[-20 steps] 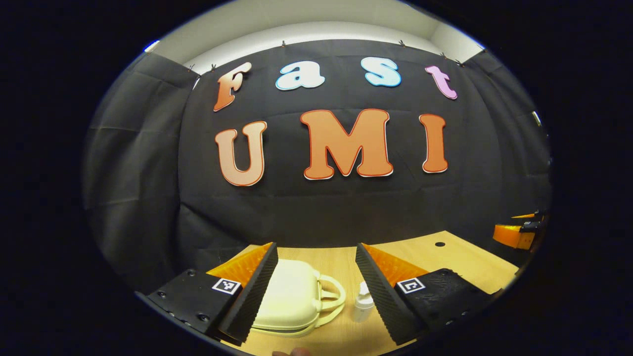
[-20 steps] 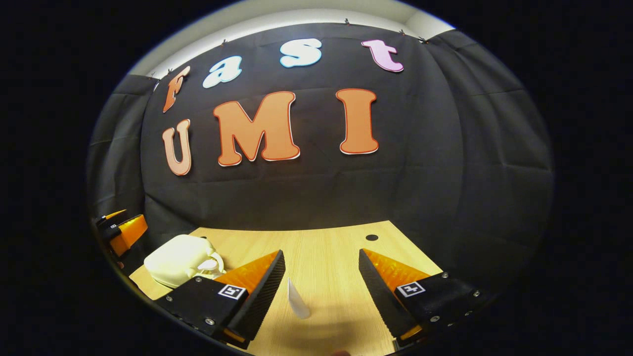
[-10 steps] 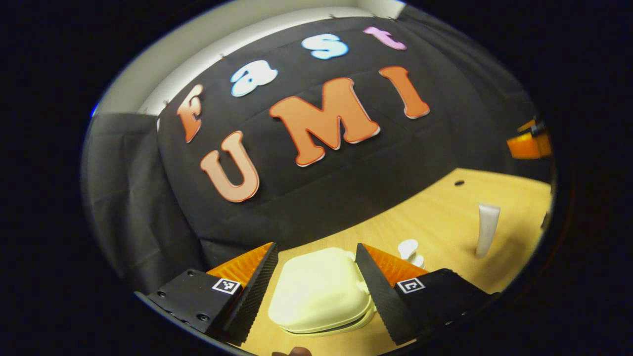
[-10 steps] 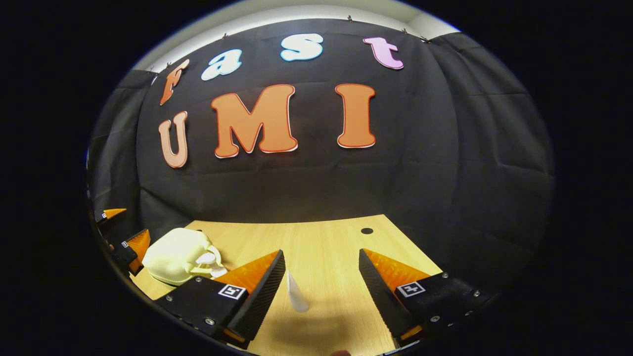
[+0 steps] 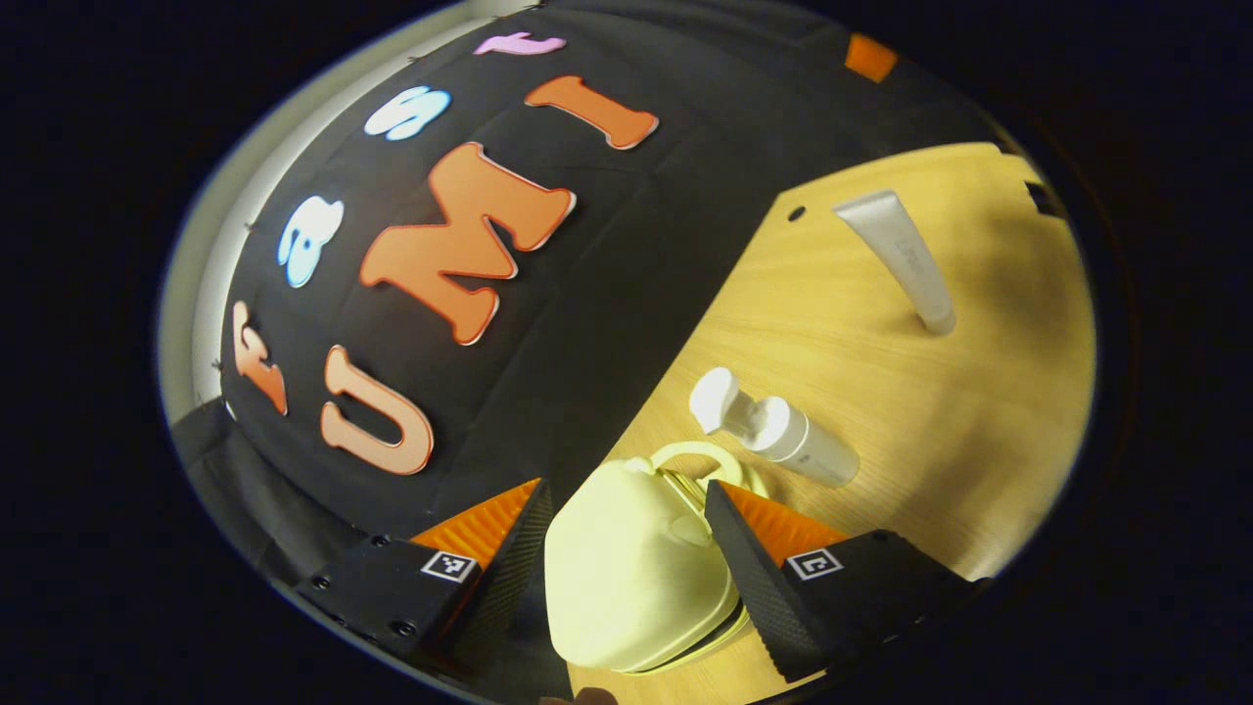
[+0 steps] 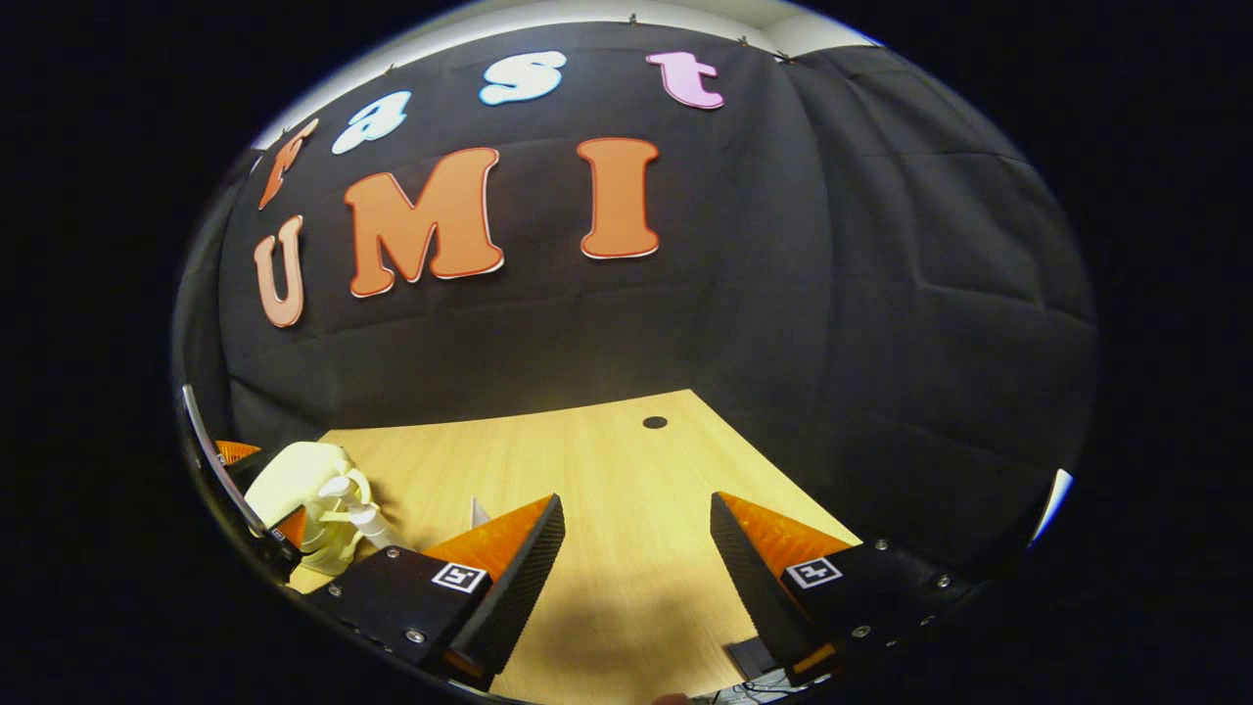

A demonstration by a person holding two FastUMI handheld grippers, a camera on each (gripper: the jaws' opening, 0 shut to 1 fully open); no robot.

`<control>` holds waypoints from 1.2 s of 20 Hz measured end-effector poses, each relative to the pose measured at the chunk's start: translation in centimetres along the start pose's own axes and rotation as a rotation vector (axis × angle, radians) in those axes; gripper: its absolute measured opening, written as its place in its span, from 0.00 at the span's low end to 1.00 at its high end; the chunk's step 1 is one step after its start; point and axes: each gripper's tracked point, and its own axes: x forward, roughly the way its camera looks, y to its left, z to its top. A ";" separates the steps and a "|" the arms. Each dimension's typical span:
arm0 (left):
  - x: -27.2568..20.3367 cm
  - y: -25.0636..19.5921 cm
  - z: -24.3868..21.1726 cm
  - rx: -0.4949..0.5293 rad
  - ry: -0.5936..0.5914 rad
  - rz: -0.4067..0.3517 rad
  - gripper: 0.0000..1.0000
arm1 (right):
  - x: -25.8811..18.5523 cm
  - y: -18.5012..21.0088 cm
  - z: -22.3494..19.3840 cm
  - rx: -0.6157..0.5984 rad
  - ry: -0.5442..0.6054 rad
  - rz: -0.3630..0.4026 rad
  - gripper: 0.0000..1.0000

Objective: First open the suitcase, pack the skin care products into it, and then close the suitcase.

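Note:
A small cream suitcase (image 5: pixel 631 573) lies shut on the wooden table, its handle (image 5: pixel 697 458) pointing away. My left gripper (image 5: pixel 631 583) is open and straddles the case, one finger on each side; I cannot tell whether they touch it. A white pump bottle (image 5: pixel 783 439) lies just past the handle. Farther off, a silver-white tube (image 5: pixel 896 257) stands on its cap. My right gripper (image 6: pixel 636 578) is open over bare table. In the right gripper view the suitcase (image 6: pixel 292 478) and bottle (image 6: pixel 357 511) sit at far left, and the tube's tip (image 6: pixel 478 511) peeks over its left finger.
The table (image 6: pixel 607 490) runs back to the black cloth wall and has a small round hole (image 6: pixel 654 422) near its far edge. The table edge lies close behind the suitcase in the left gripper view. Parts of the other gripper (image 6: pixel 235 452) flank the case.
The left gripper has rolled strongly and come down around the suitcase. The right gripper has swung to the right, so the tube slid behind its left finger.

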 end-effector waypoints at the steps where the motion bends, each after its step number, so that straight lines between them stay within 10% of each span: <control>1: 0.7 -1.0 -0.5 0.032 0.019 -0.018 0.99 | 0.1 -0.5 -0.3 0.004 0.007 -0.014 0.95; 18: 8.0 -6.5 -4.0 0.278 0.178 -0.136 1.00 | -1.2 -5.8 -2.4 0.056 0.051 -0.174 0.95; 21: 8.6 -7.1 -4.0 0.280 0.189 -0.146 0.81 | -1.5 -6.1 -2.3 0.065 0.045 -0.187 0.95; 24: 9.1 -6.6 -3.9 0.268 0.181 -0.135 0.36 | -1.8 -6.2 -2.1 0.063 0.040 -0.196 0.96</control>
